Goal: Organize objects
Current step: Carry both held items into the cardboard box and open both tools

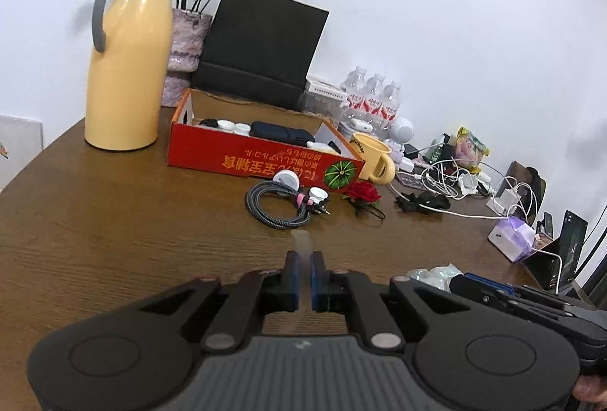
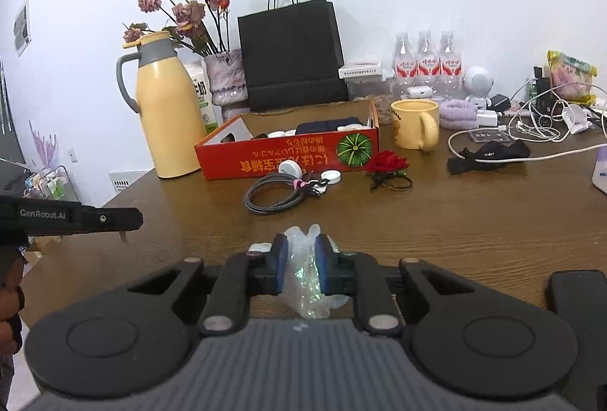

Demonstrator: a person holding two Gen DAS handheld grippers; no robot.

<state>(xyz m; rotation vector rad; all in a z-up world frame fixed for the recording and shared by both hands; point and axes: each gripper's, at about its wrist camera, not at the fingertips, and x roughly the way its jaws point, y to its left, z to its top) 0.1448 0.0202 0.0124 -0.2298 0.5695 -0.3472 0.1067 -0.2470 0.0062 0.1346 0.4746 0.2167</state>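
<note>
My right gripper (image 2: 299, 244) is shut on a crumpled clear plastic wrapper (image 2: 303, 285) with a glittery sheen, held above the brown table (image 2: 455, 229). My left gripper (image 1: 303, 257) has its blue pads almost together, pinching a thin pale translucent strip (image 1: 302, 242) that sticks out ahead of them. A red open box (image 1: 261, 160) (image 2: 288, 155) lies ahead with small items inside. In front of it rest a coiled braided cable (image 1: 275, 208) (image 2: 277, 196), white round caps (image 1: 318, 193) and a red fabric rose (image 1: 362, 191) (image 2: 389, 160).
A yellow jug (image 1: 127, 69), a vase of dried flowers (image 1: 186, 46) and a black paper bag (image 1: 261, 43) stand behind the box. A yellow mug (image 2: 415, 122), water bottles (image 2: 426, 63), tangled white cables (image 2: 538, 124) and a black strap (image 2: 489, 153) crowd the right side.
</note>
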